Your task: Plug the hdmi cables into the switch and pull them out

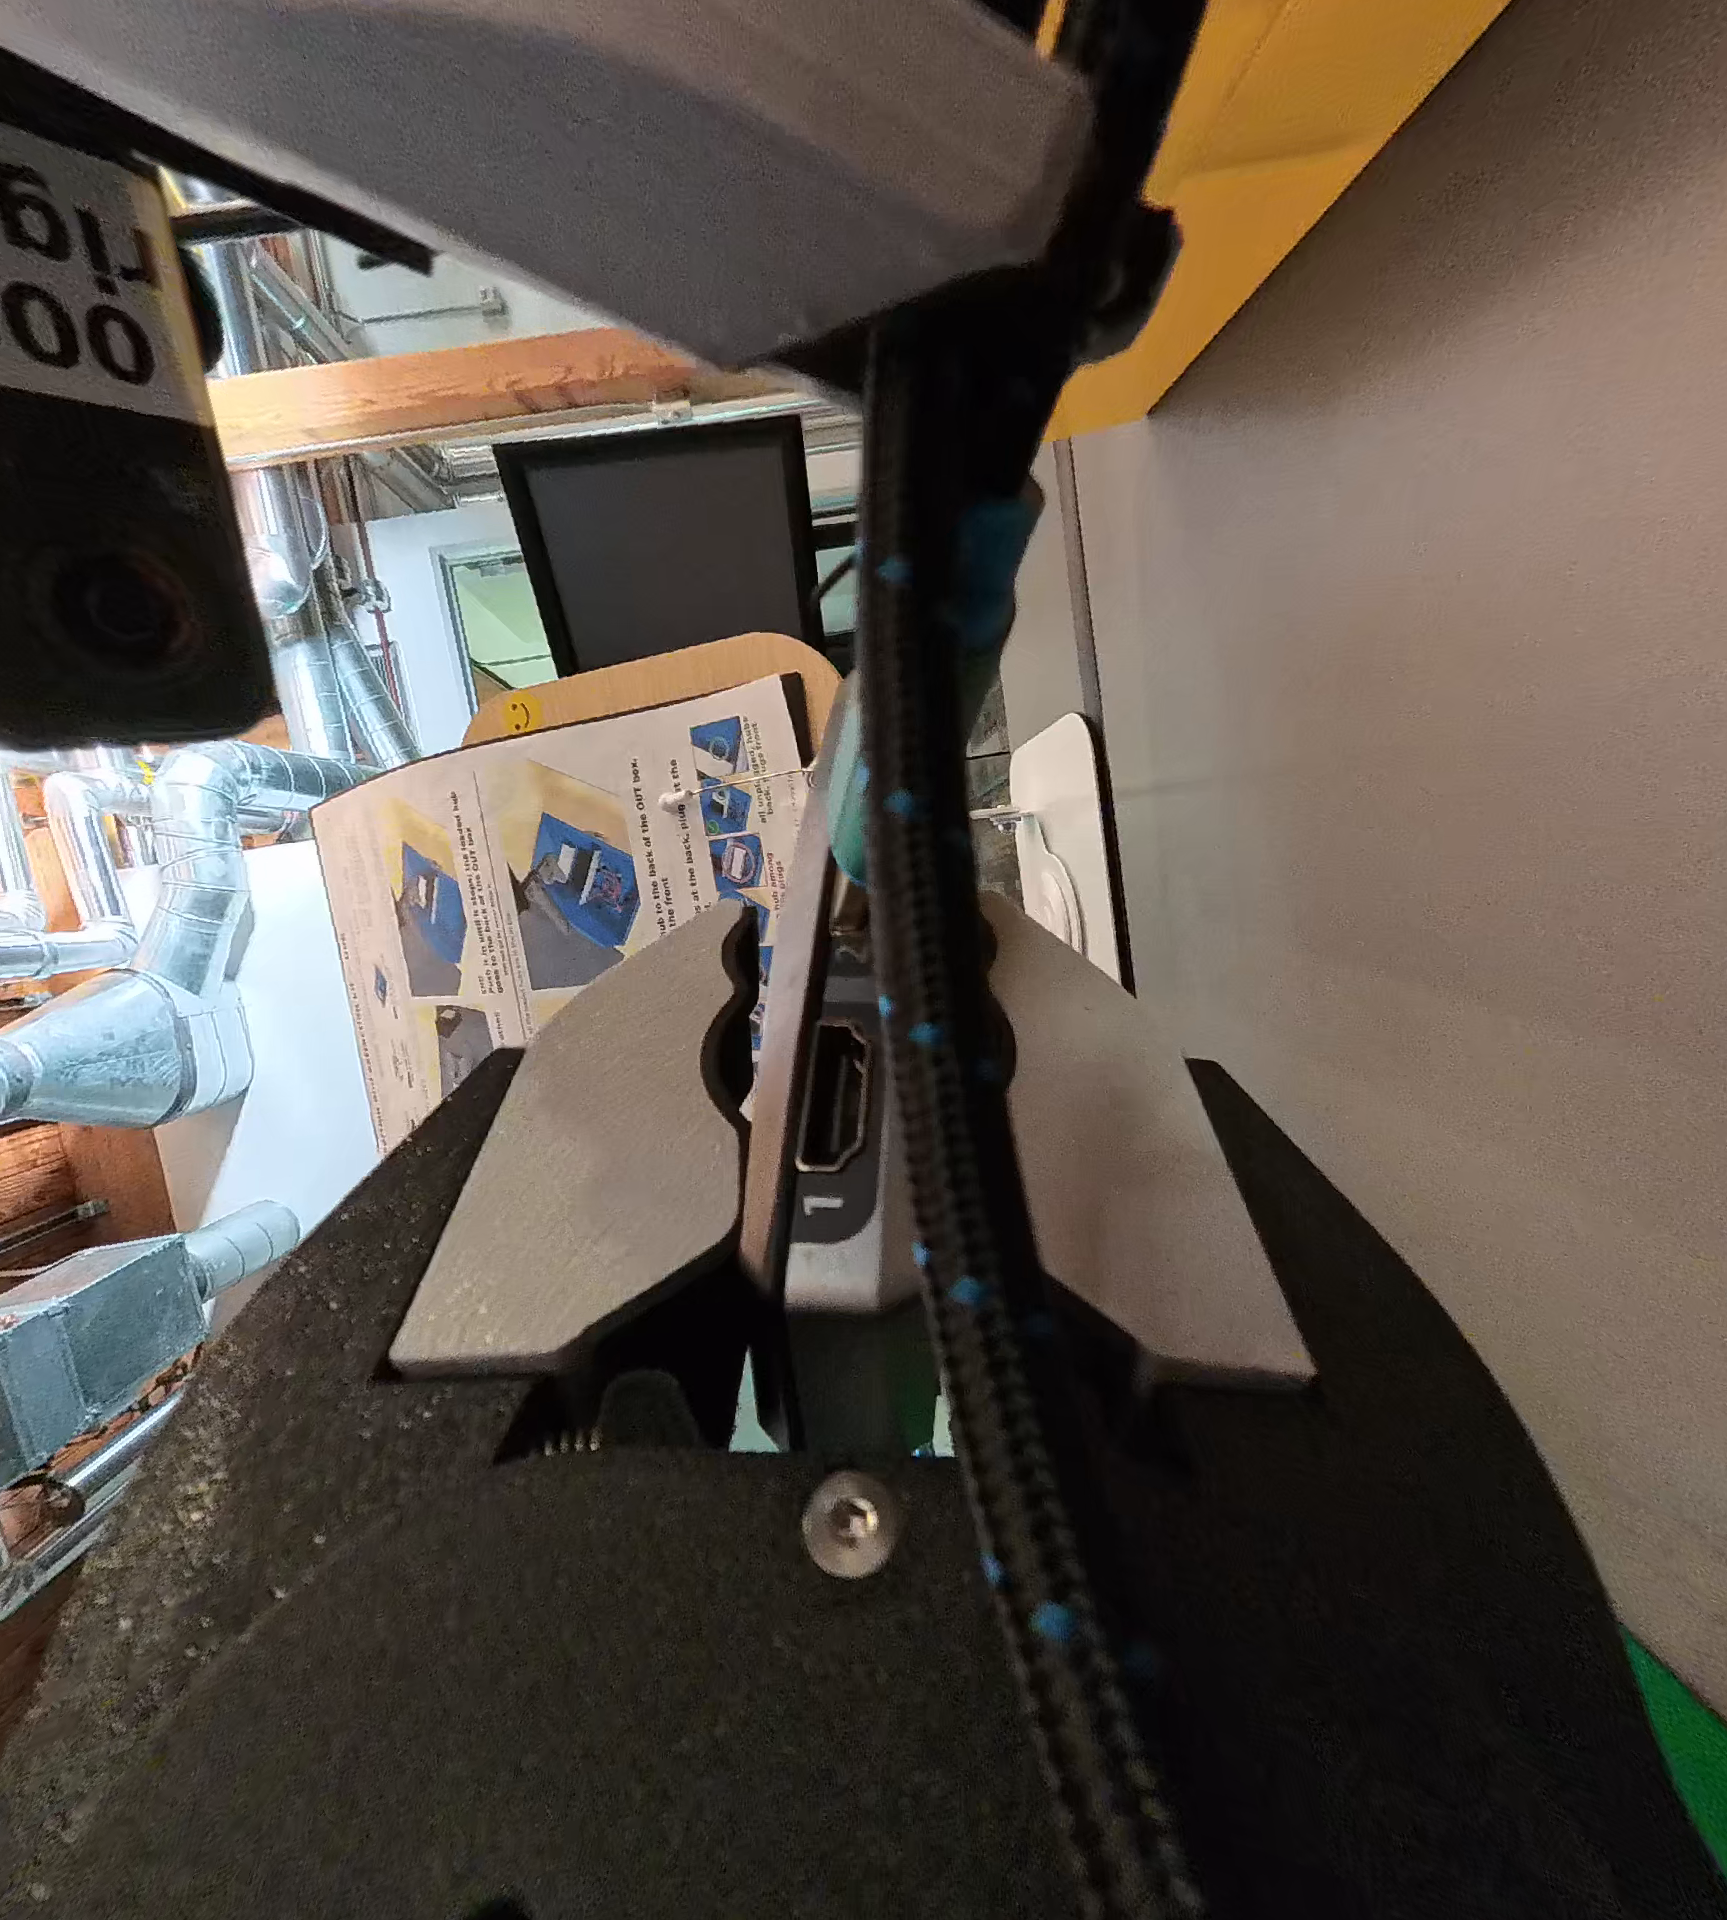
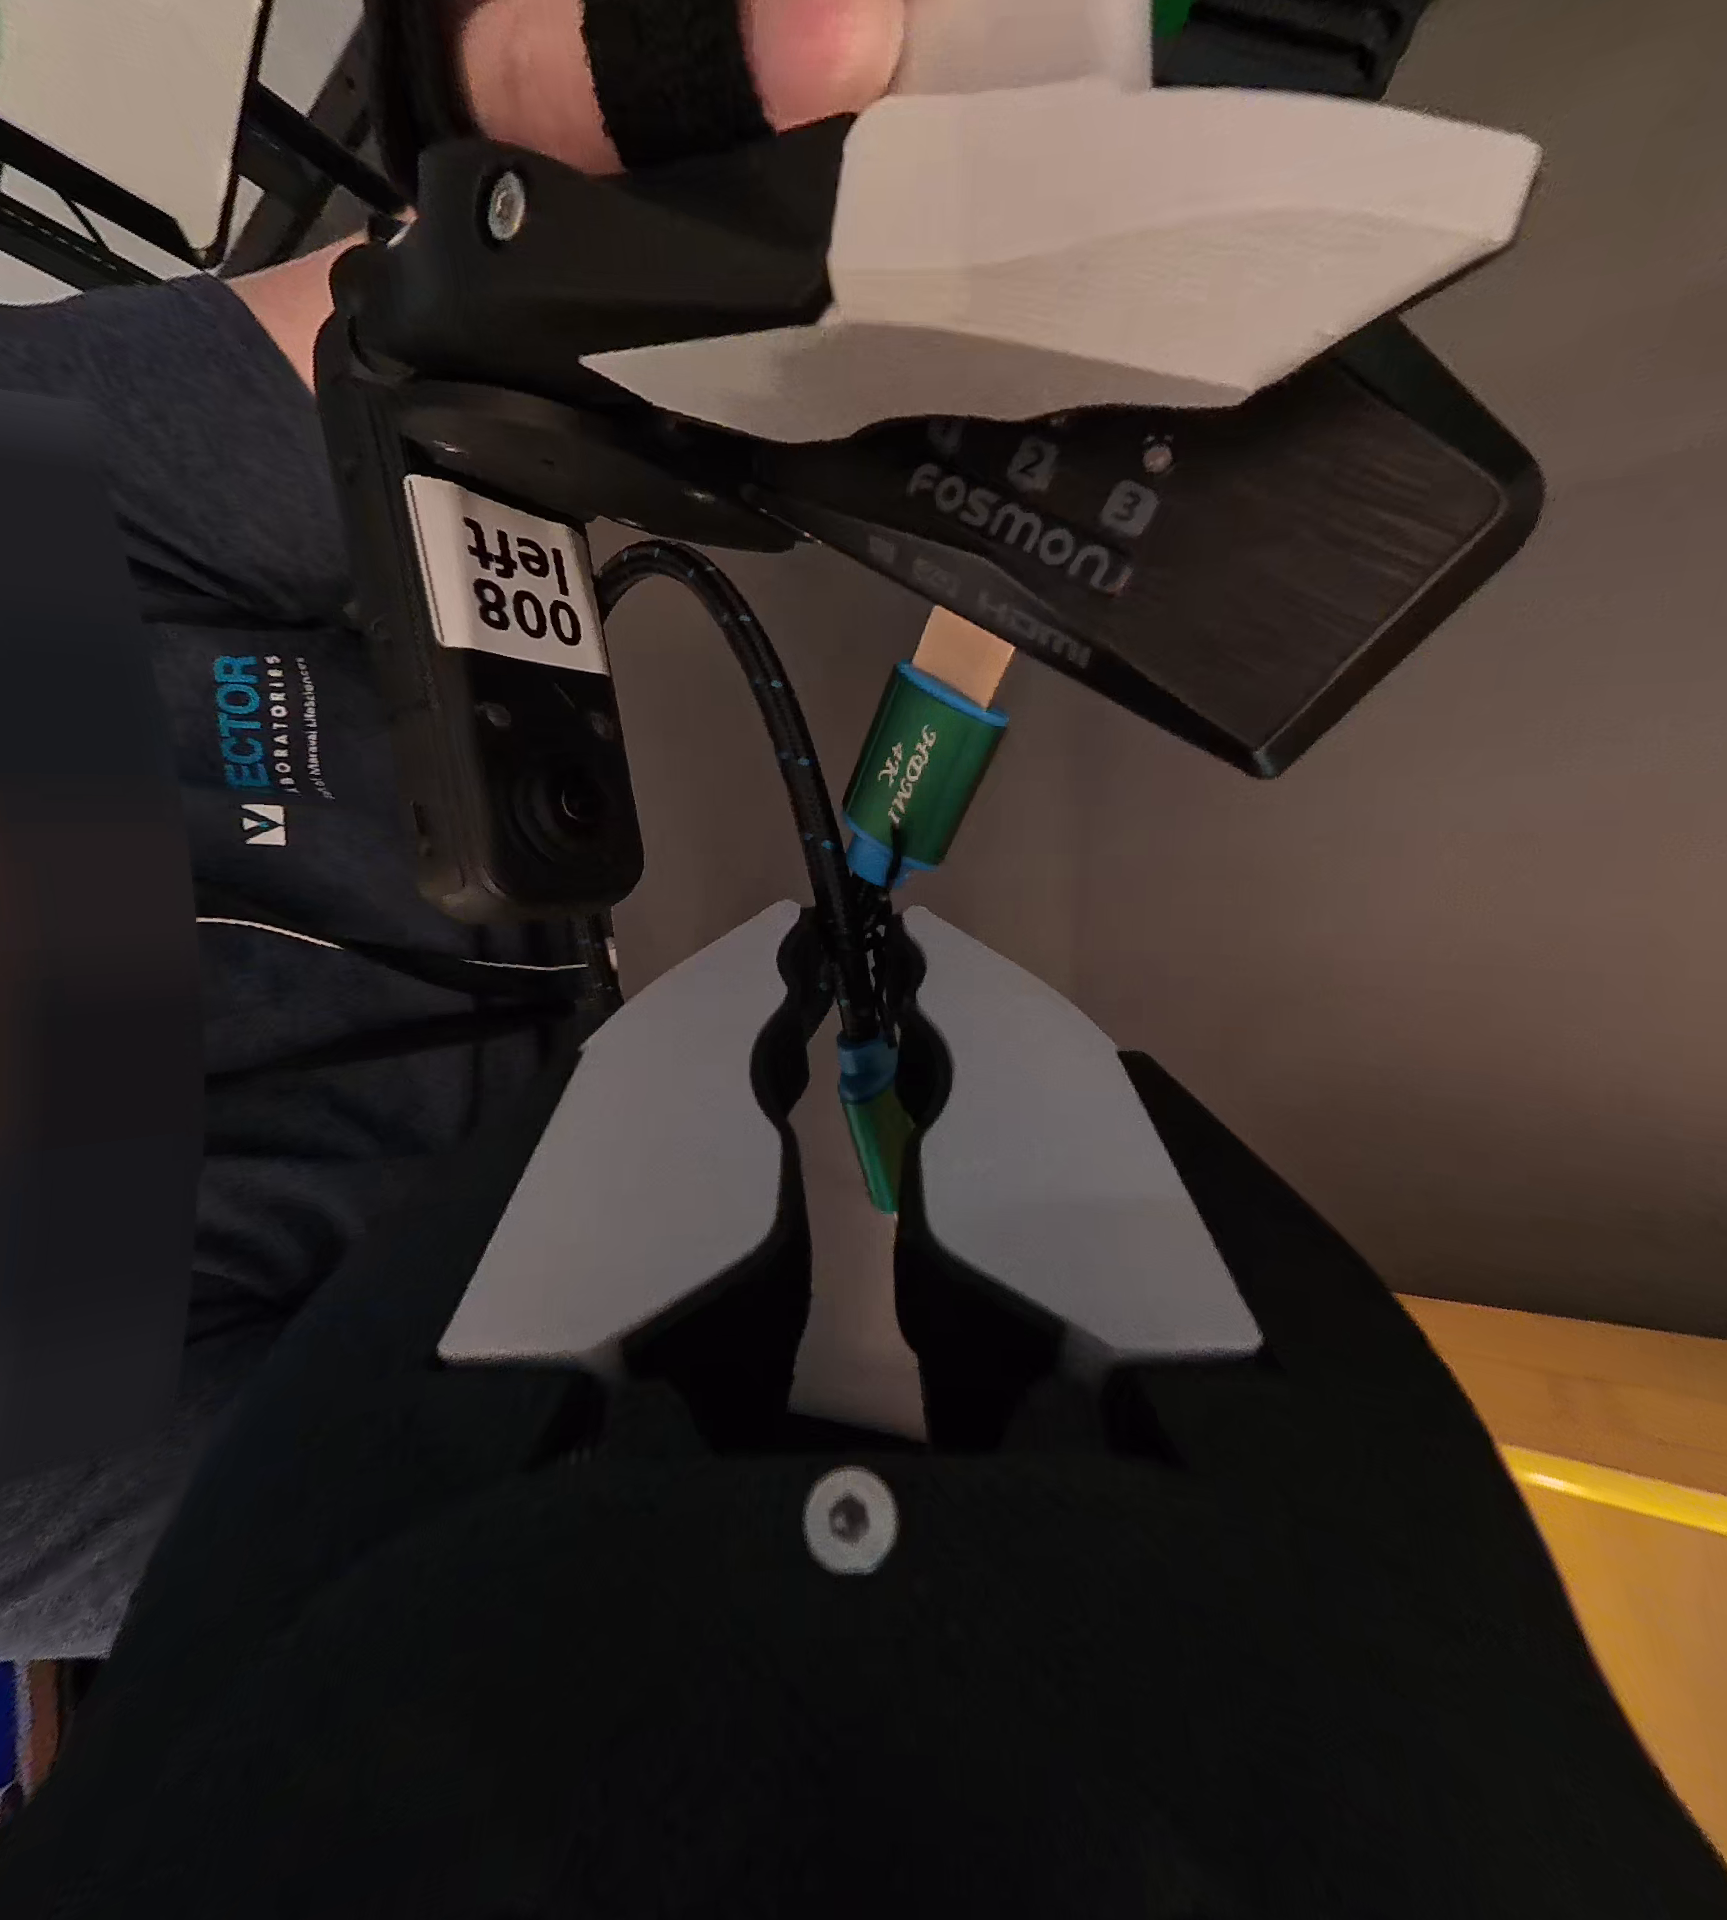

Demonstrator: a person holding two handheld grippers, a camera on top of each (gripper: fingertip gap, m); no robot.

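Observation:
My left gripper (image 1: 859, 920) is shut on the black HDMI switch (image 1: 817, 1247), held edge-on with one empty port (image 1: 833, 1101) facing me. In the right wrist view the switch (image 2: 1306, 603) sits between the left gripper's white fingers (image 2: 1098, 229). A green HDMI plug (image 2: 926, 769) is partly in the switch, with its gold tip (image 2: 963, 649) showing. My right gripper (image 2: 851, 920) is shut on the black braided cable (image 2: 843, 966) just behind that plug. A second green plug (image 2: 874, 1132) lies between its fingers. The cable (image 1: 942, 1299) crosses the left wrist view.
A person's hand (image 2: 713, 62) and dark sleeve (image 2: 267, 831) hold the left gripper. A grey wall (image 1: 1461, 935) and yellow surface (image 2: 1617, 1507) are close by. A printed instruction sheet (image 1: 547, 894), a black monitor (image 1: 672, 540) and metal ducts (image 1: 111, 1029) stand behind.

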